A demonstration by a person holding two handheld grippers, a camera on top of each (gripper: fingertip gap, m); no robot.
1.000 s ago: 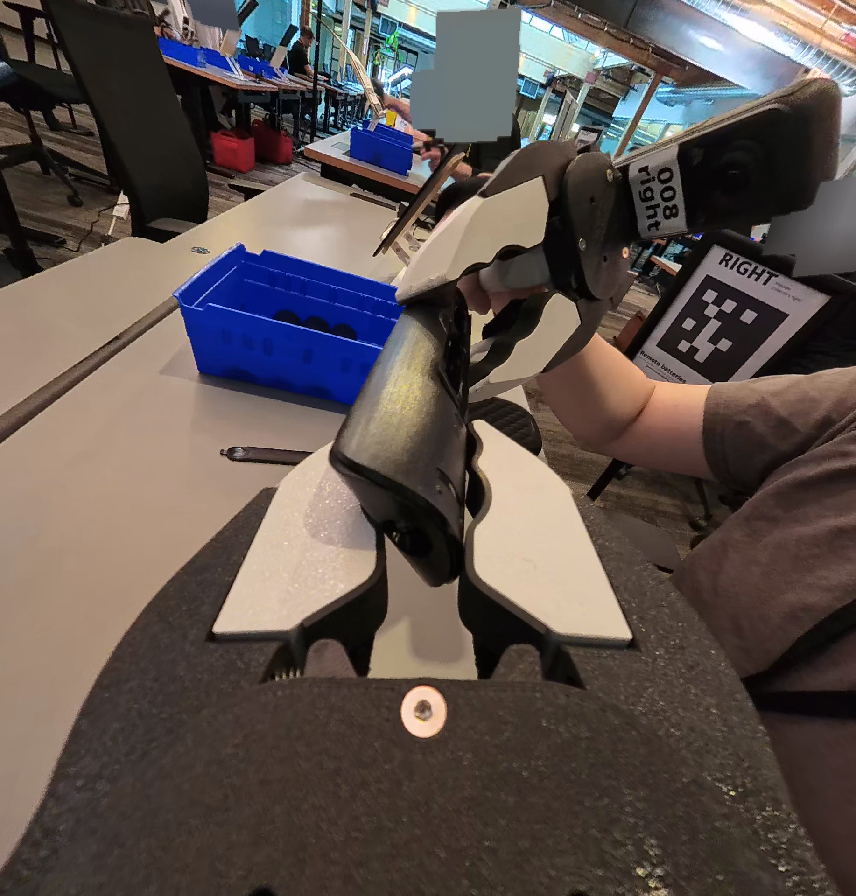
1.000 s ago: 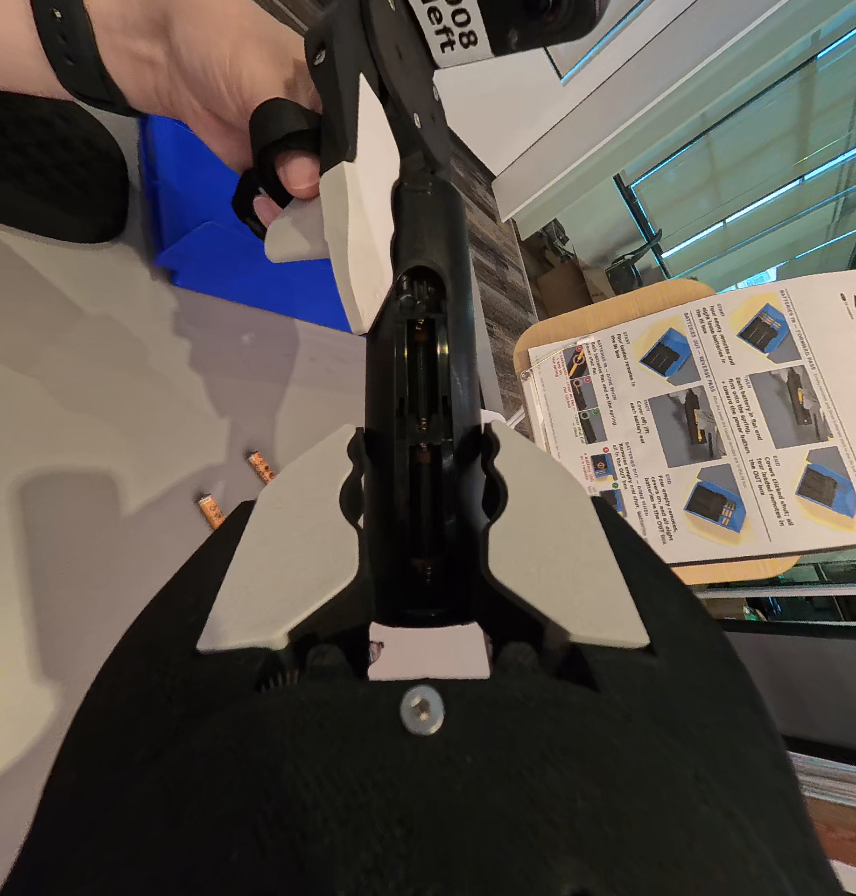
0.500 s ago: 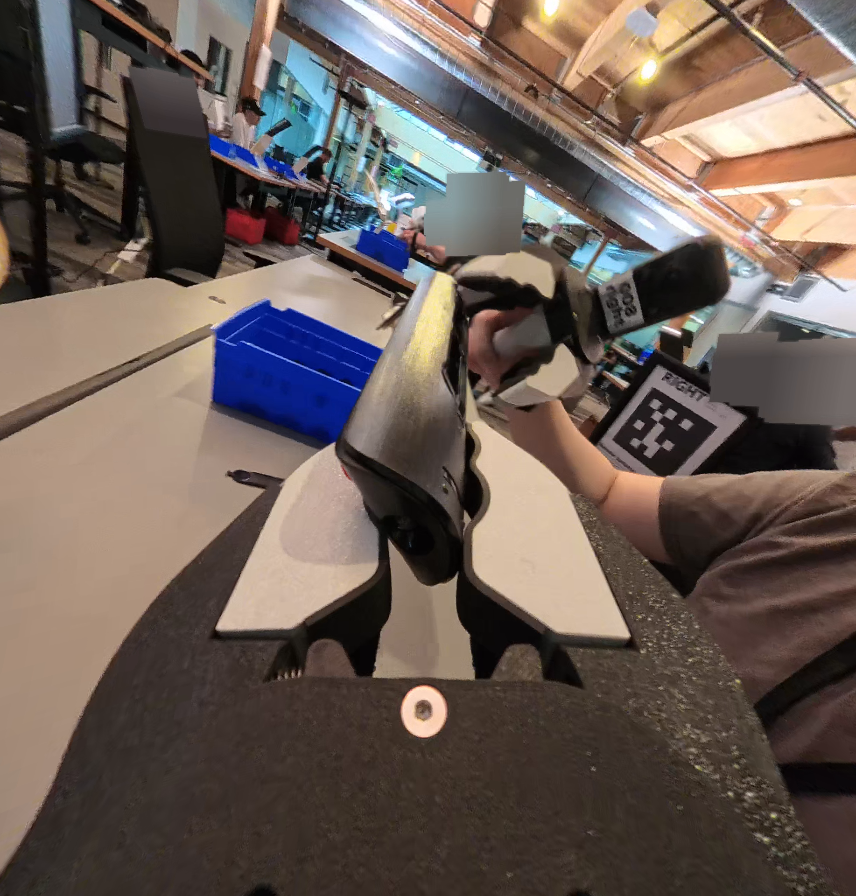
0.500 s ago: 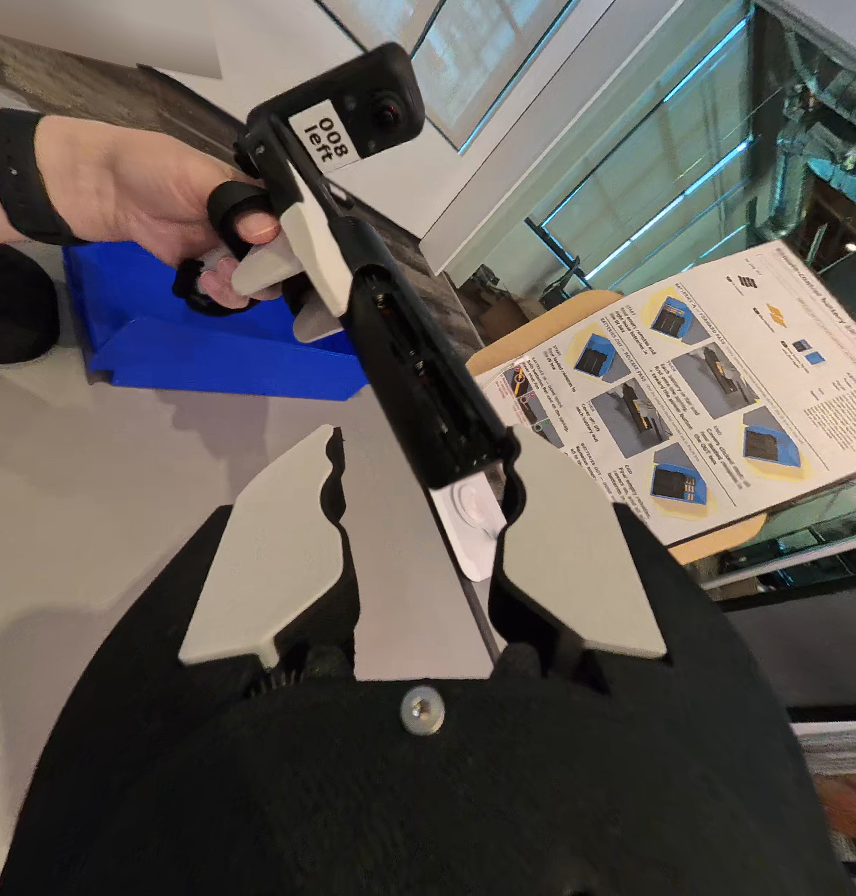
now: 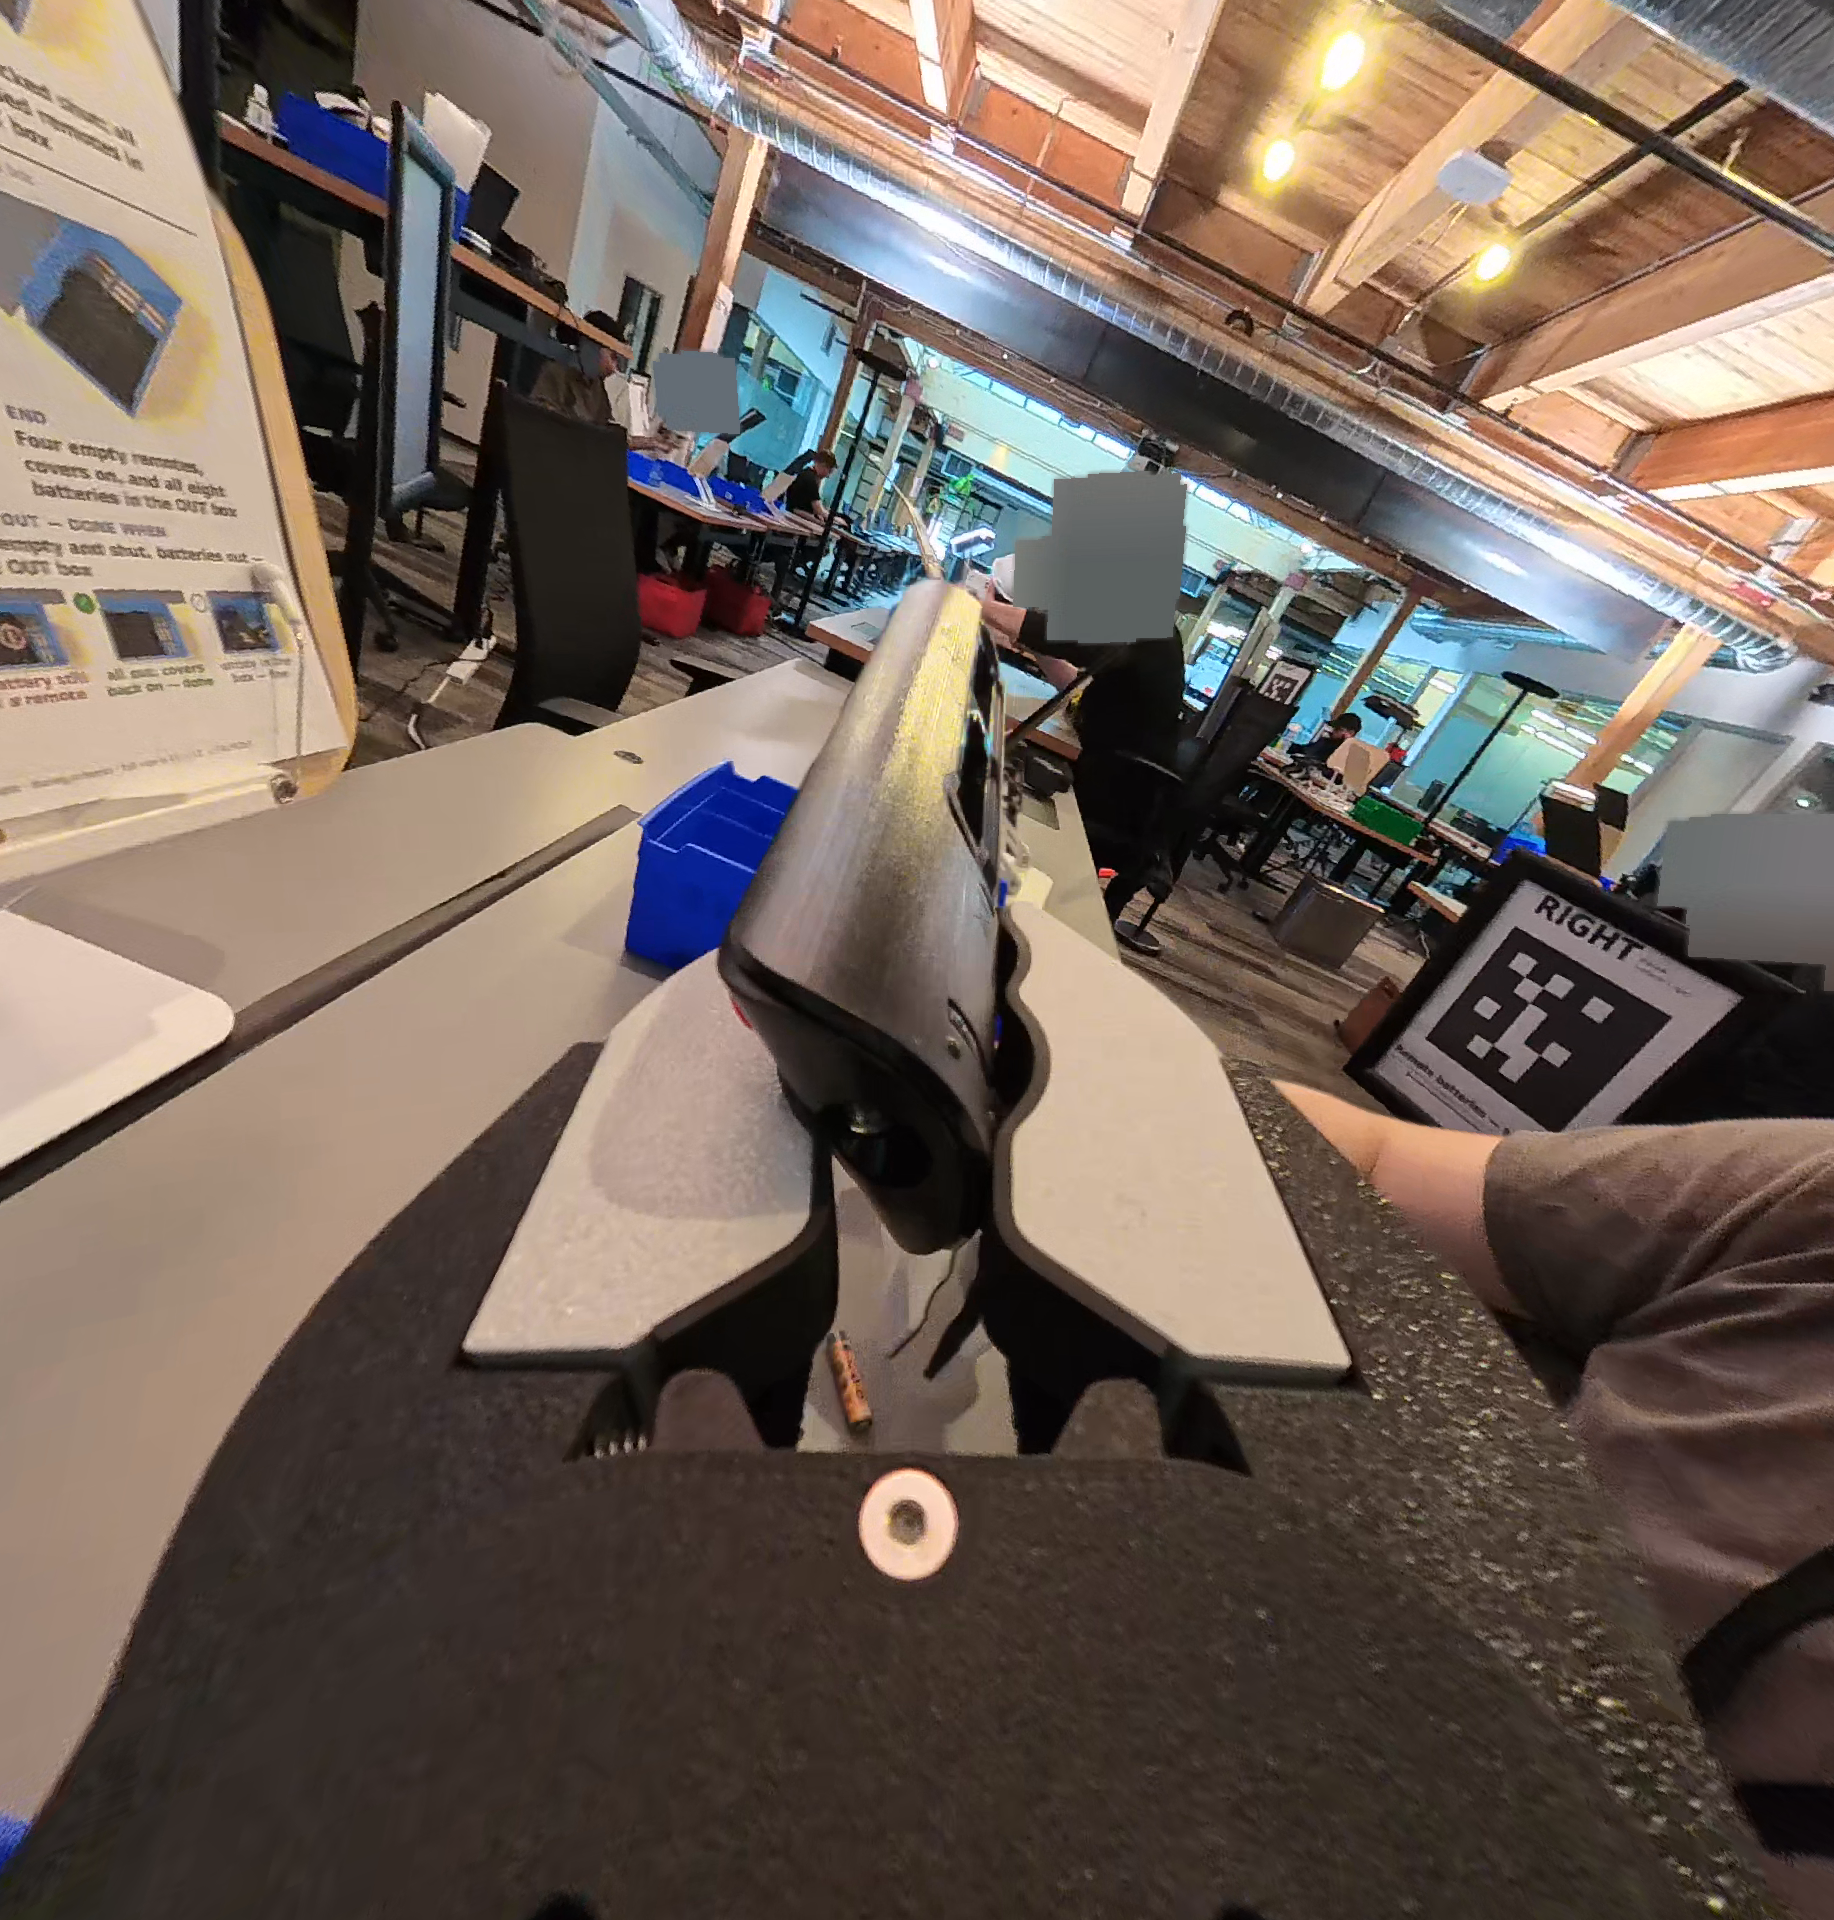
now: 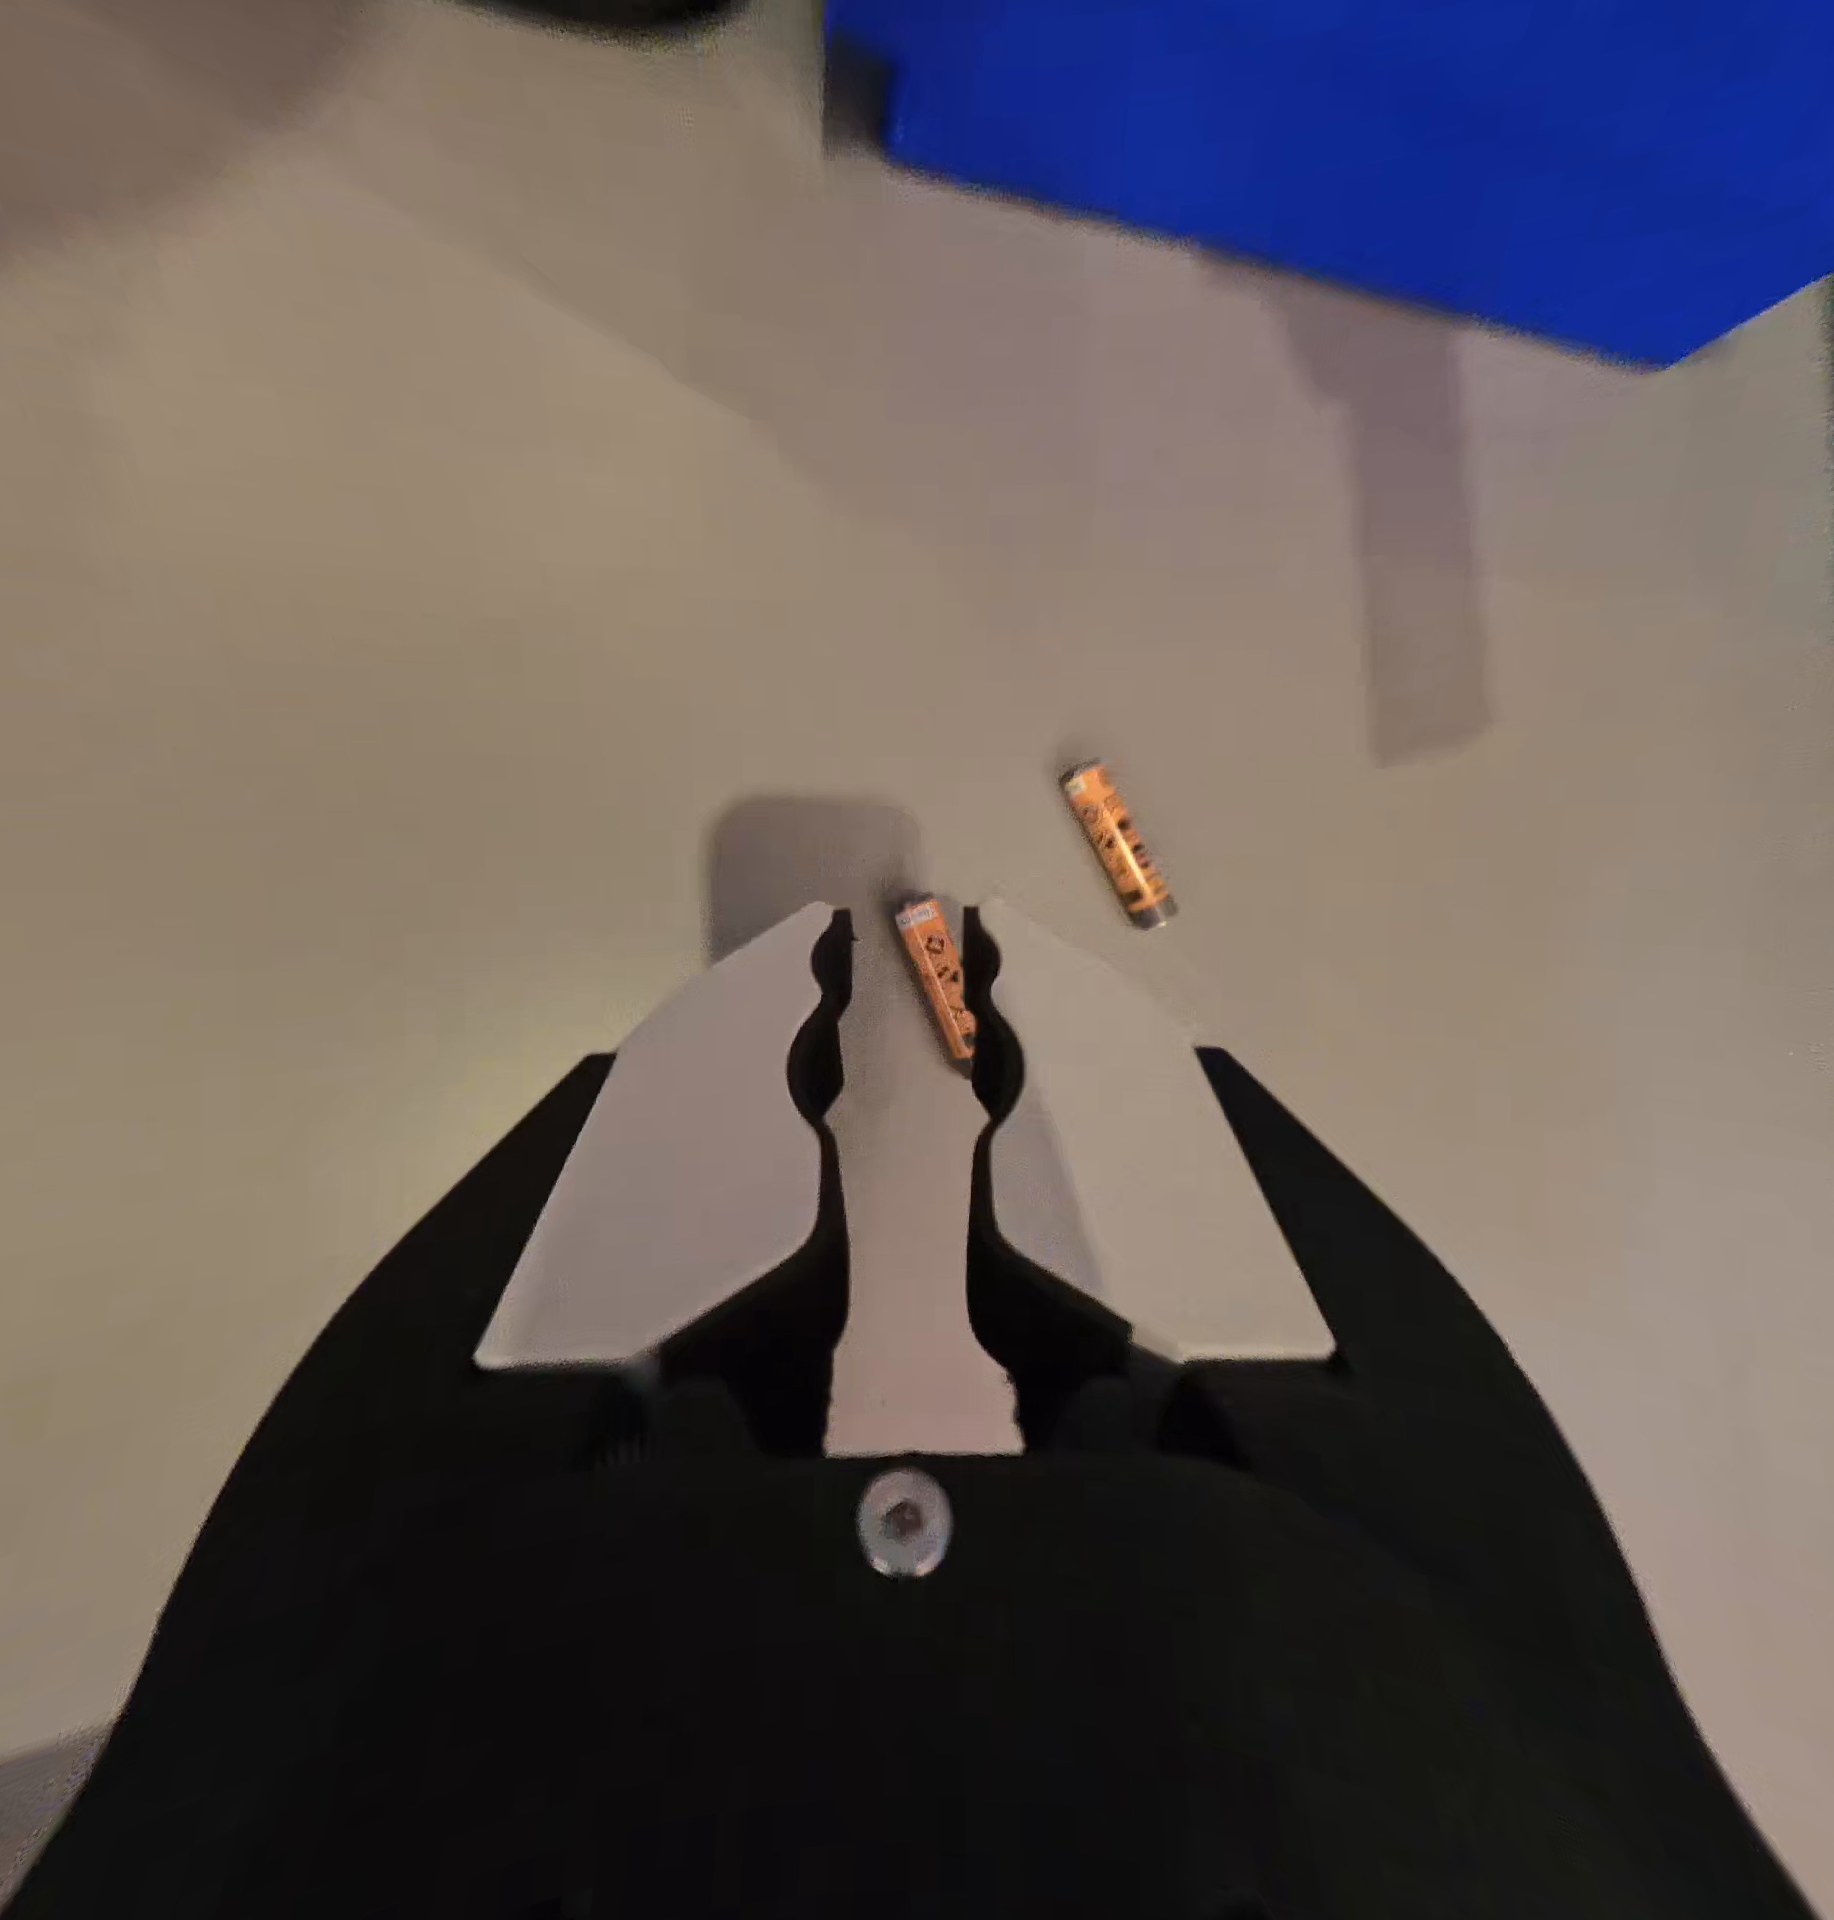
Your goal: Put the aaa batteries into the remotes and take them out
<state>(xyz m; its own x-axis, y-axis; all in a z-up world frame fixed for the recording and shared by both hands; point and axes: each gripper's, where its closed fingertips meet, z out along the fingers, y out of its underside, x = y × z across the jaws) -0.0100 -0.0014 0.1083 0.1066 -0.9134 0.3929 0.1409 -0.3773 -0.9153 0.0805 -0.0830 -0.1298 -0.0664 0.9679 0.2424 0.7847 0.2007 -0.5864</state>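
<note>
Left tongs [image 5: 908,1049] pinch a black remote [image 5: 882,914] by its near end, long body angled up and away over the grey desk [image 5: 269,1091]. The grip at the butt end likely keeps the battery bay free for the other hand; the bay face is turned to the right side, and whether it holds any cells can't be told from here.

Right tongs [image 6: 908,920] point straight down at the desk, spread a little with a narrow gap, nothing gripped yet. One orange AAA battery [image 6: 936,982] lies flat on the desk between the tips, close against the right finger; contact can't be told through the blur. The second battery [image 6: 1119,857] lies just beside it to the right, apart from it, roughly parallel. The top-down pose suits a pinch across the battery's width.

One battery [image 5: 848,1392] also shows in the left view, on the desk under the held remote.

Blue bin [image 6: 1360,156] sits at the far edge near the batteries, likely the box for them. Another blue bin [image 5: 700,878] stands beyond the remote. An instruction sheet [image 5: 92,416] stands propped at the left, a marker sign [image 5: 1536,1018] at the right.

Judgement: picking up a loose cell, either to load the remote or to bin it.
</note>
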